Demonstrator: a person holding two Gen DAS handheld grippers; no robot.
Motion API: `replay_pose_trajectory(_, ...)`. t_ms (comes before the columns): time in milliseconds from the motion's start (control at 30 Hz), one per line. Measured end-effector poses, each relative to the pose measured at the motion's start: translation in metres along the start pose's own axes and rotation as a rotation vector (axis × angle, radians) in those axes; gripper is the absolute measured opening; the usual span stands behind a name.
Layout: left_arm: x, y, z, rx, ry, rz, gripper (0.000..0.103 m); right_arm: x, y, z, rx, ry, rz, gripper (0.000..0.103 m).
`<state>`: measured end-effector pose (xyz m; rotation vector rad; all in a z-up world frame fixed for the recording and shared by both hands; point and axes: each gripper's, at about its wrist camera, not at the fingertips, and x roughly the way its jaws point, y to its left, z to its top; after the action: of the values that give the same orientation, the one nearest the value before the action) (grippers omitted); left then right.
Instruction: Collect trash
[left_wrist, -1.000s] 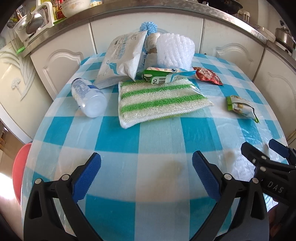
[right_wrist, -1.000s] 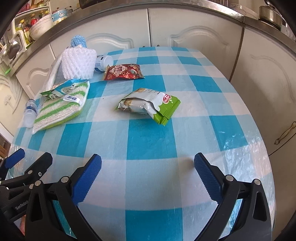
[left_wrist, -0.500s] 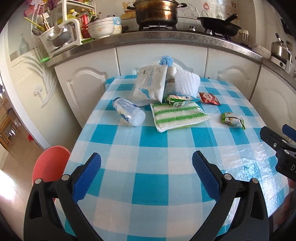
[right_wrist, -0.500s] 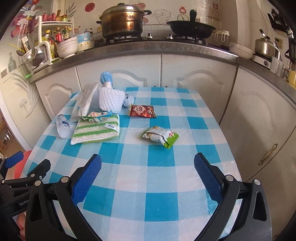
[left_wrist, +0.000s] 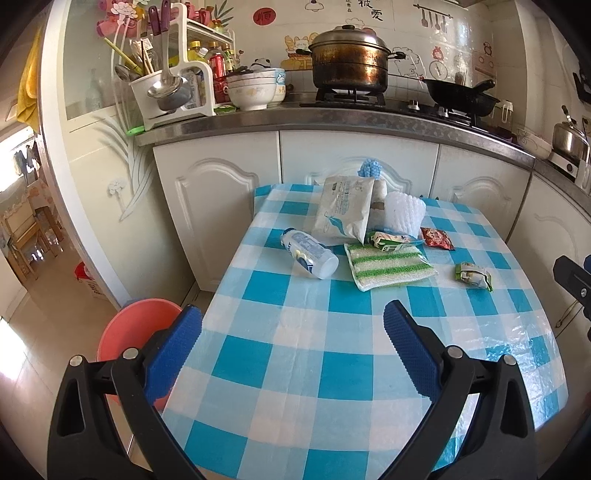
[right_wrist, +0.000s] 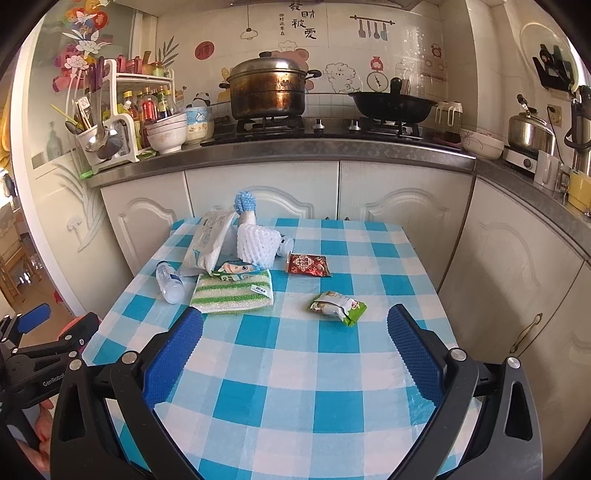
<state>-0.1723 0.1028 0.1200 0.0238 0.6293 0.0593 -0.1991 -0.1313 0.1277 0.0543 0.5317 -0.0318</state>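
Trash lies at the far half of a blue-checked table (left_wrist: 332, 369) (right_wrist: 295, 387): a clear plastic bottle (left_wrist: 309, 253) (right_wrist: 170, 282) on its side, a green snack wrapper (left_wrist: 474, 276) (right_wrist: 338, 307), a red packet (left_wrist: 437, 238) (right_wrist: 308, 264) and a green-and-blue wrapper (left_wrist: 391, 238) (right_wrist: 236, 268) on a striped sponge cloth (left_wrist: 391, 266) (right_wrist: 232, 293). My left gripper (left_wrist: 291, 334) is open over the table's near left. My right gripper (right_wrist: 293, 334) is open over the near edge. Both hold nothing and are well short of the trash.
A white wipes pack (left_wrist: 343, 210) leans on a white foam net (left_wrist: 404, 214) at the back. A pink basin (left_wrist: 129, 332) stands on the floor left of the table. White cabinets (right_wrist: 399, 199) and a counter with pots lie behind and to the right.
Both grippers have pulled back and risen away from the table, so the whole table and the kitchen counter now show. Their jaws stayed open. The trash has not moved.
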Motion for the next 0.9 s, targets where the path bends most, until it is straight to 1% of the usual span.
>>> replay_pose_trajectory(267,-0.025,0.009,0.006,-0.01,-0.059,0.017,0.099,-0.02,-0.002,0.003,0.001,-0.038,0.025,0.099)
replay_pose_trajectory(433,-0.037,0.009,0.007,-0.01,-0.084,0.017,0.099,-0.03,-0.001,0.002,-0.017,-0.064,0.013,0.099)
replay_pose_trajectory(700,-0.047,0.008,0.007,-0.001,-0.107,0.021,0.099,-0.044,-0.002,0.003,-0.024,-0.103,0.005,0.099)
replay_pose_trajectory(900,-0.047,0.007,0.006,0.007,-0.1,0.022,0.099,-0.051,-0.009,0.004,-0.016,-0.128,-0.003,0.099)
